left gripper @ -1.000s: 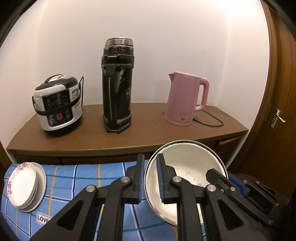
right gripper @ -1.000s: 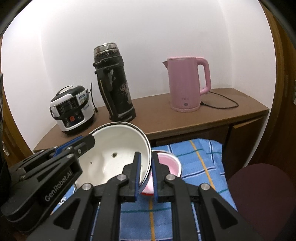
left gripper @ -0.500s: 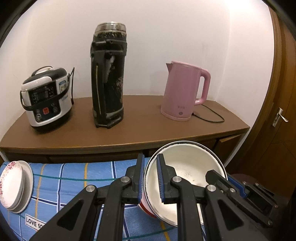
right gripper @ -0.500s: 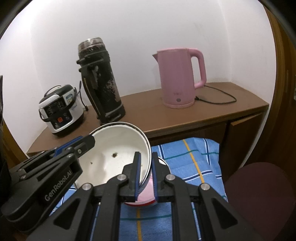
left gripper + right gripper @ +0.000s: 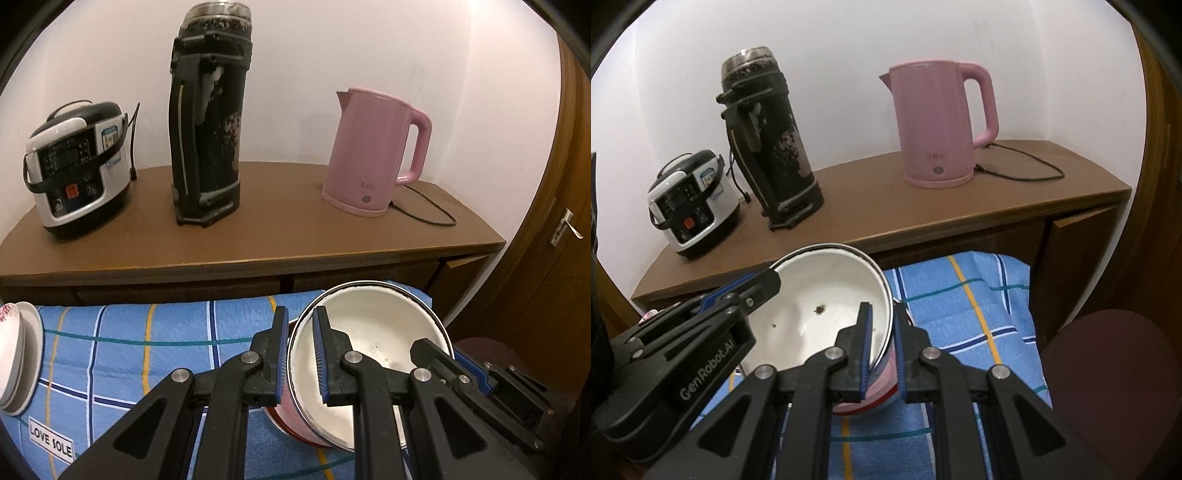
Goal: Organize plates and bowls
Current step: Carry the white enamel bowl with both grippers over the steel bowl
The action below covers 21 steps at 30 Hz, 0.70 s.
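While both grippers clamp one rim, this is how it stands:
Left gripper (image 5: 298, 354): pinched shut on the white bowl (image 5: 373, 343), at its left rim.
Right gripper (image 5: 882, 352): pinched shut on the opposite rim.
White bowl: tilted, over the pink bowl (image 5: 882, 384) on the blue checked cloth (image 5: 147, 332).
Plates (image 5: 18, 354): stacked at the cloth's left edge.

Big white enamel bowl (image 5: 373, 332) with a few crumbs inside, tilted, sits right over a pink bowl (image 5: 882, 373) on the blue checked cloth. Stacked plates (image 5: 16, 354) far left.
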{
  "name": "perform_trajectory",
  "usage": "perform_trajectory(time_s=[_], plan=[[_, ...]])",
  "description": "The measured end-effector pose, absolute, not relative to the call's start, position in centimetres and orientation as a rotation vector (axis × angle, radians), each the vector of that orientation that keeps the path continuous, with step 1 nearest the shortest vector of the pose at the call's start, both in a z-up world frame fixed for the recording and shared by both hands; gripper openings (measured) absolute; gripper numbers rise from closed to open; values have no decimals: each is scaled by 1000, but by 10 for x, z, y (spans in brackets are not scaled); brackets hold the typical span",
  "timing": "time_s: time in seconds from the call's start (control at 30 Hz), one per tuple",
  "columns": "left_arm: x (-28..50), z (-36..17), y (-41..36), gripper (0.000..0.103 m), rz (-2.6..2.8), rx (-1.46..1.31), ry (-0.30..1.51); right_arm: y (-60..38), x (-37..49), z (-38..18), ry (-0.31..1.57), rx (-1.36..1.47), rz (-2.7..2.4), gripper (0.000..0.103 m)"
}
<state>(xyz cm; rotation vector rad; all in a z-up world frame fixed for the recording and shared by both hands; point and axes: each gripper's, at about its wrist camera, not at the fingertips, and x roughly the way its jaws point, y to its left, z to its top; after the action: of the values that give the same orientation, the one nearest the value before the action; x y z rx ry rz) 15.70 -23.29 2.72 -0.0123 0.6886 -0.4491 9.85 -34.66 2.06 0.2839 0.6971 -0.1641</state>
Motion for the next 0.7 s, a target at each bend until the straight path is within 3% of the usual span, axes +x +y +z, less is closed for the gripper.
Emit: perform_trajectory(time_s=[0.7], plan=[[172,3,-238,15,-431,-8,759,-345,115,-12,780,266,-170,11]])
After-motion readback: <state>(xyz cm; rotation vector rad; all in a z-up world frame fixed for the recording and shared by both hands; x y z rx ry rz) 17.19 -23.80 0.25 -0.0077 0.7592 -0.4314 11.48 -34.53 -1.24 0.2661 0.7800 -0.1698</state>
